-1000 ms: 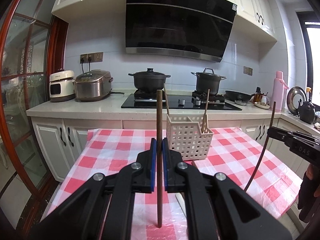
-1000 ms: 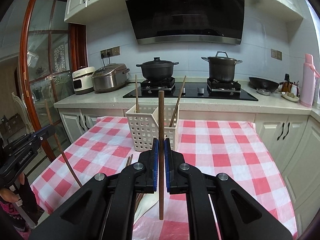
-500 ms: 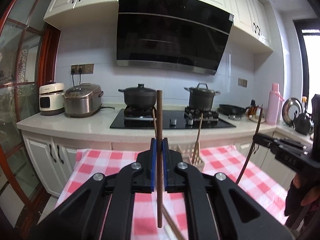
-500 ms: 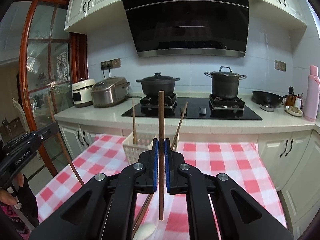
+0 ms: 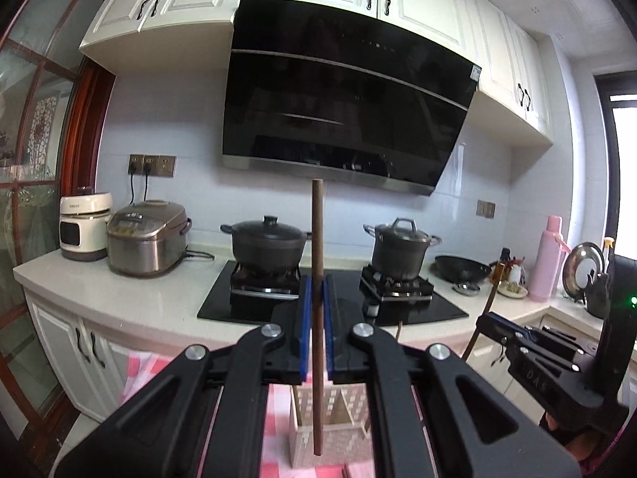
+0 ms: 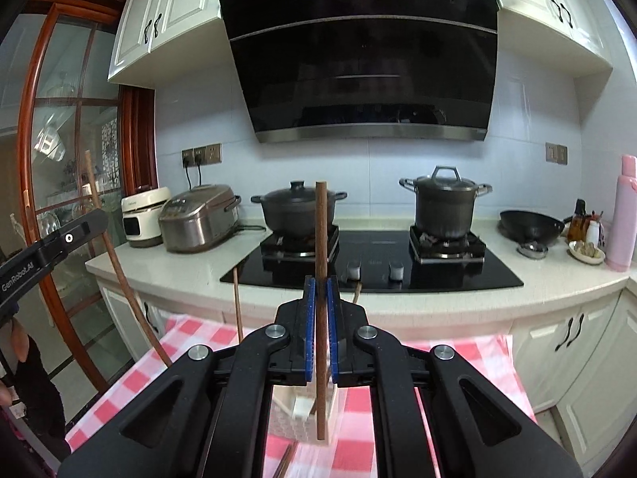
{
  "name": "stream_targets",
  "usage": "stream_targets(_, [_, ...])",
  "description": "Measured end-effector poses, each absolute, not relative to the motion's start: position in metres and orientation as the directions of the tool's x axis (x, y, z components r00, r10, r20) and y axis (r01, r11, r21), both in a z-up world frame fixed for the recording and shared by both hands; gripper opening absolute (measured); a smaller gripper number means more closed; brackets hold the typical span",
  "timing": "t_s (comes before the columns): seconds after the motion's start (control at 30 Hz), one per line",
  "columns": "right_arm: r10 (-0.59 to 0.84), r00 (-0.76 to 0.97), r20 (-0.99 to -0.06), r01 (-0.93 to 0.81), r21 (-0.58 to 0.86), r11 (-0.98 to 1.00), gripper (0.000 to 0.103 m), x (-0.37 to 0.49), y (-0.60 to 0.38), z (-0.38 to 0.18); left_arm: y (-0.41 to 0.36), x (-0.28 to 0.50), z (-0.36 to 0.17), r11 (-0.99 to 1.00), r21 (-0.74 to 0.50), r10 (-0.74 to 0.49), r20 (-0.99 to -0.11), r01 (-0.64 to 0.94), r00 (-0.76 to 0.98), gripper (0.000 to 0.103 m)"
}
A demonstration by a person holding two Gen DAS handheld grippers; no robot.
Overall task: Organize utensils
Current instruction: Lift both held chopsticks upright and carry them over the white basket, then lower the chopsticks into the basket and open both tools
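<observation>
Chopsticks are the business here, one in each gripper, both bound for the white perforated plastic utensil basket (image 5: pixel 328 436) standing on the pink-and-white checked tablecloth (image 6: pixel 191 342).

The left gripper (image 5: pixel 317 332) has its blue-padded jaws pinched tight on a dark brown wooden chopstick (image 5: pixel 317 279), held close to upright, its lower tip hanging in front of the basket in the left wrist view. Whether that tip is over the basket's mouth or short of it cannot be told from this angle. To do the drop well, I judge the tip should be brought squarely above an open compartment first and lowered inside the rim before the jaws let go; released from high up, a thin stick would likely bounce off the lattice wall or topple out.

The right gripper (image 6: pixel 320 328) likewise clamps narrow on a second dark brown wooden chopstick (image 6: pixel 320 263), also near vertical, with the basket seen blurred low between its arms. Two thin sticks (image 6: pixel 237 302) already lean in that basket, so the incoming tips need a gap beside them, not a collision.

With both grippers near each other, going one at a time seems safer. A pale spoon-like handle and more sticks lie at the bottom edge of the right wrist view, too blurred to identify.
</observation>
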State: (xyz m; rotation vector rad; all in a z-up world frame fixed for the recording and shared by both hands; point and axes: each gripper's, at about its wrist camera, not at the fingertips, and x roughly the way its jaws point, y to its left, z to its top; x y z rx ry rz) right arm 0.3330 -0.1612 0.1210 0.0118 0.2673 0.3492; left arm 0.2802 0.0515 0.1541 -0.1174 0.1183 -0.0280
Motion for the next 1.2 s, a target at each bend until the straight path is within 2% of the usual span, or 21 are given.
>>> stream_targets(0.17, [0.352,0.903,-0.247,-0.348,0.059,0.935,0.006,0.353,-0.152,0.131,0.047,0.312,0.163,0.992,-0.123,-0.035,-0.102,0.023,0.994,0.006])
stream_targets(0.33, [0.362,0.890,-0.277,-0.358,0.067,0.931,0.006,0.378,-0.140,0.115,0.043,0.344,0.148,0.989,-0.146,-0.046,-0.135,0.026,0.990,0.006])
stream_targets(0.67, [0.372,0.845,-0.384,-0.379,0.060,0.923,0.006,0.412,-0.124,0.064,0.043,0.402,0.090,0.990,-0.142,-0.052,-0.273,0.014,0.961,0.006])
stream_targets(0.8, [0.370,0.809,-0.456,-0.382,0.070,0.921,0.006,0.425,-0.120,0.046,0.050,0.417,0.065,0.986,-0.167,-0.090,-0.357,0.031,0.930,0.006])
stream_targets(0.97, [0.364,0.786,-0.500,-0.374,0.085,0.924,0.007,0.439,-0.113,0.031,0.051,0.428,0.041,0.988,-0.149,-0.087,-0.431,0.024,0.898,0.006])
stream_targets(1.03, [0.365,0.778,-0.511,-0.366,0.103,0.925,0.011,0.446,-0.112,0.025,0.055,0.428,0.034,0.988,-0.157,-0.075,-0.446,0.004,0.892,0.007])
stream_targets(1.1, [0.358,0.774,-0.522,-0.353,0.113,0.929,0.013,0.451,-0.113,0.021,0.060,0.427,0.028,0.986,-0.169,-0.068,-0.452,-0.011,0.890,0.015])
stream_targets(1.13, [0.359,0.772,-0.525,-0.349,0.121,0.929,0.015,0.453,-0.115,0.018,0.062,0.424,0.027,0.985,-0.174,-0.064,-0.449,-0.017,0.891,0.026])
stream_targets(1.17, [0.361,0.771,-0.525,-0.348,0.128,0.929,0.023,0.453,-0.117,0.018,0.065,0.422,0.027,0.984,-0.179,-0.057,-0.444,-0.026,0.894,0.037])
stream_targets(1.2, [0.363,0.771,-0.523,-0.346,0.134,0.929,0.038,0.452,-0.120,0.018,0.068,0.418,0.027,0.983,-0.181,-0.048,-0.435,-0.035,0.899,0.041])
